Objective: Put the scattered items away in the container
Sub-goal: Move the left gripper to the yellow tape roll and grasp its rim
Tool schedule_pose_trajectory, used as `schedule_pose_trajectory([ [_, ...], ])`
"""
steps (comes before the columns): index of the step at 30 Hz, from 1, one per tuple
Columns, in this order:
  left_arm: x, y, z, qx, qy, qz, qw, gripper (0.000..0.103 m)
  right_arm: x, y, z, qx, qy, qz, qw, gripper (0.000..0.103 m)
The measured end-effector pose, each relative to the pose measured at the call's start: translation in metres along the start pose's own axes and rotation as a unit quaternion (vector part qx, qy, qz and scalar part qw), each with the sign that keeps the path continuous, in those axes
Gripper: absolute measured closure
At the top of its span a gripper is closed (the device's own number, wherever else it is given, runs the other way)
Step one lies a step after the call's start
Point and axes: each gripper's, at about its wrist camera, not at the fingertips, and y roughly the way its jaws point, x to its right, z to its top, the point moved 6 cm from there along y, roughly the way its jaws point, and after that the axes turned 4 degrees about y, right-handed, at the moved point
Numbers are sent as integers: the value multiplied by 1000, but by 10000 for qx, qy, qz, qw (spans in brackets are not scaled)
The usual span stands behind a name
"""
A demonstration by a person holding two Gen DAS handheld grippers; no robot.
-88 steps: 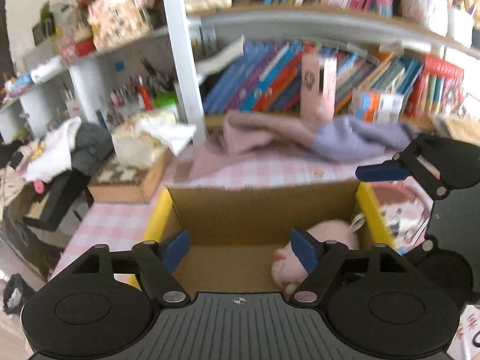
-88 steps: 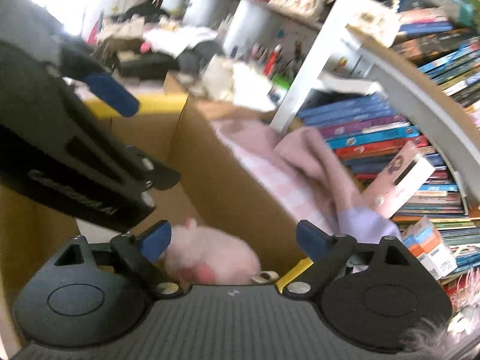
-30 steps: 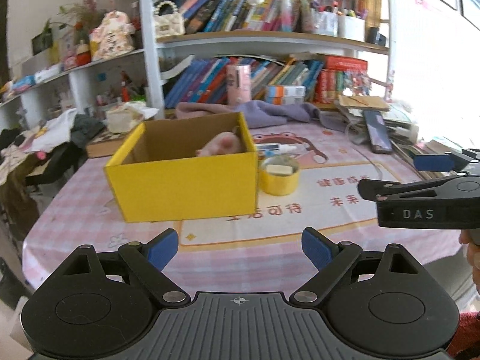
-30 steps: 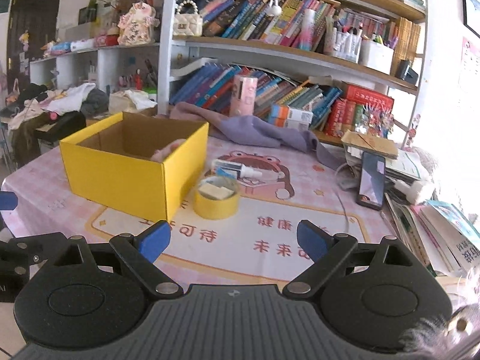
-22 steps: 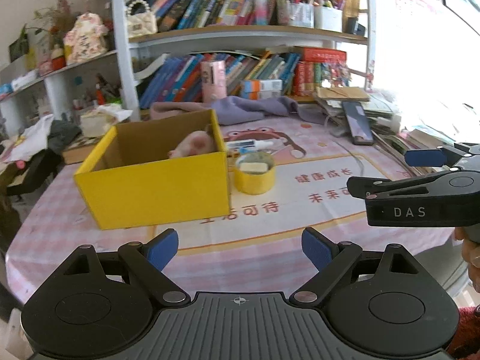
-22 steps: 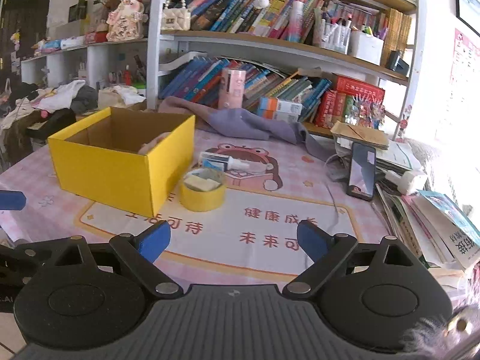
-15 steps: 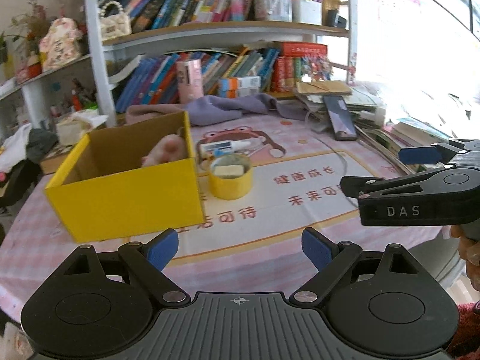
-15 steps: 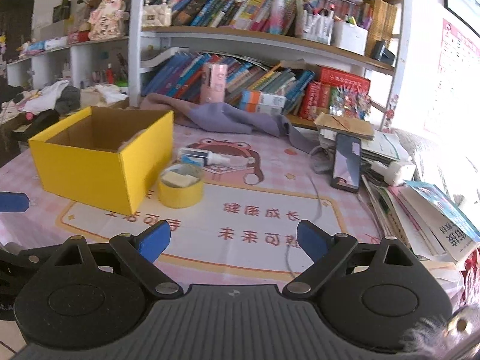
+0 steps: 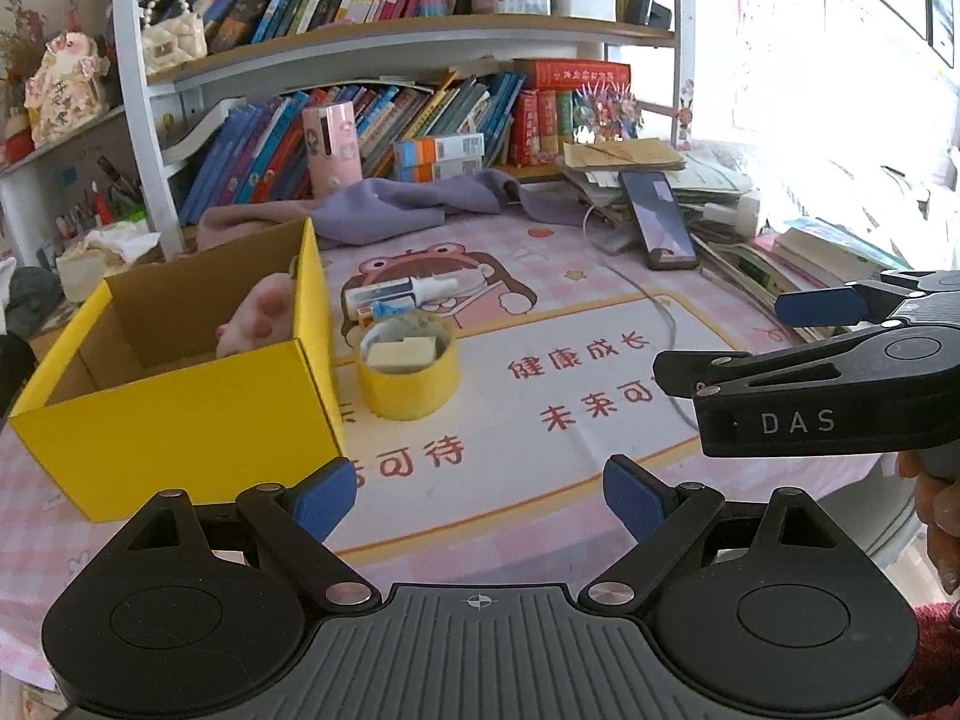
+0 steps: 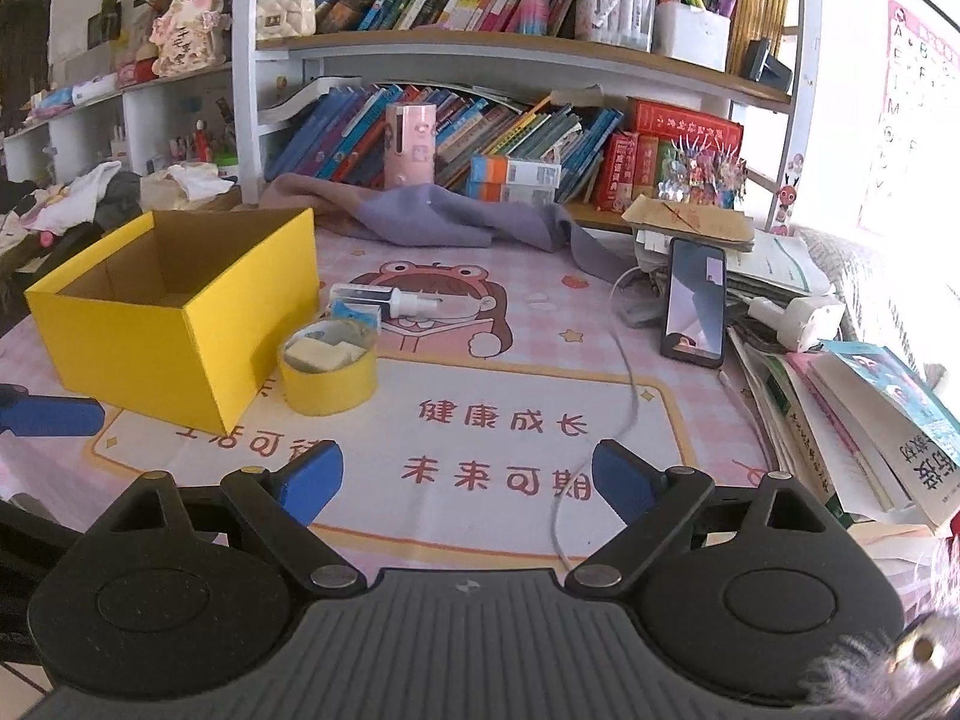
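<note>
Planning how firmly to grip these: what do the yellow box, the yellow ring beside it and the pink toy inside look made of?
Yellow box: cardboard, matte yellow outside, raw brown inside. Yellow ring: seemingly a roll of tape, glossy wound band. Pink toy: soft plush, probably; fuzzy surface.

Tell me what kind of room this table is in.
Most likely a home study or a child's room: crowded bookshelves along the wall, pots of pens on the upper shelf, and a cartoon mat with a reading child on the pink checked table.

Pink plush toy [image 9: 264, 315] half-hidden behind yellow box [image 9: 180, 414] wall
</note>
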Motion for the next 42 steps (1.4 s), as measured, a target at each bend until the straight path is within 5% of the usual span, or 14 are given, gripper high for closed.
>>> schedule_pose_trajectory([
  [10,9,48,26,-166,-37,165,9997,11,20,44,22,-170,-101,312,9993,14],
  [19,3,92,46,-536,-578,795,9937,11,41,91,59,-213,-386,758,9961,14],
  [35,-20,161,58,-805,-1790,2180,9560,12,60,163,88,-586,-575,1599,9837,14],
  [42,-33,188,52,-1001,-2264,2307,9410,11,66,178,88,-678,-666,1737,9802,14],
])
